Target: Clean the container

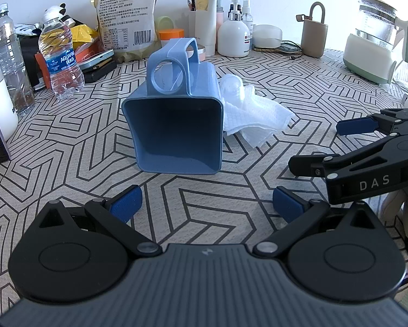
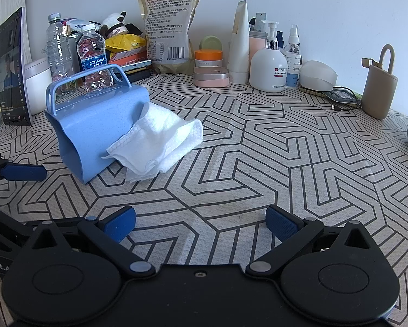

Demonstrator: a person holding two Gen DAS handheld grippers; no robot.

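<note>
Blue plastic handled container [image 1: 176, 125] lies tipped at twelve o'clock, mouth toward me for wiping; white waffle cloth [image 2: 157, 139] touches its side. My left gripper [image 1: 206, 204] and right gripper [image 2: 201, 224] gape wide, empty.

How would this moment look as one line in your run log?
left claw: open, empty | right claw: open, empty | blue container: on its side | white cloth: against container, untouched

container [image 1: 176, 125]: matt blue plastic, faintly speckled, smooth | cloth [image 2: 160, 139]: white woven fabric, waffle-textured, crumpled, touching container at its 3 o'clock side | table cover [image 2: 258, 163]: matt beige fabric, black line print | left gripper [image 1: 206, 204]: matt black plastic, metal rivets | pads [image 1: 126, 201]: blue, finely textured | bottle [image 1: 59, 54]: clear glossy plastic
</note>
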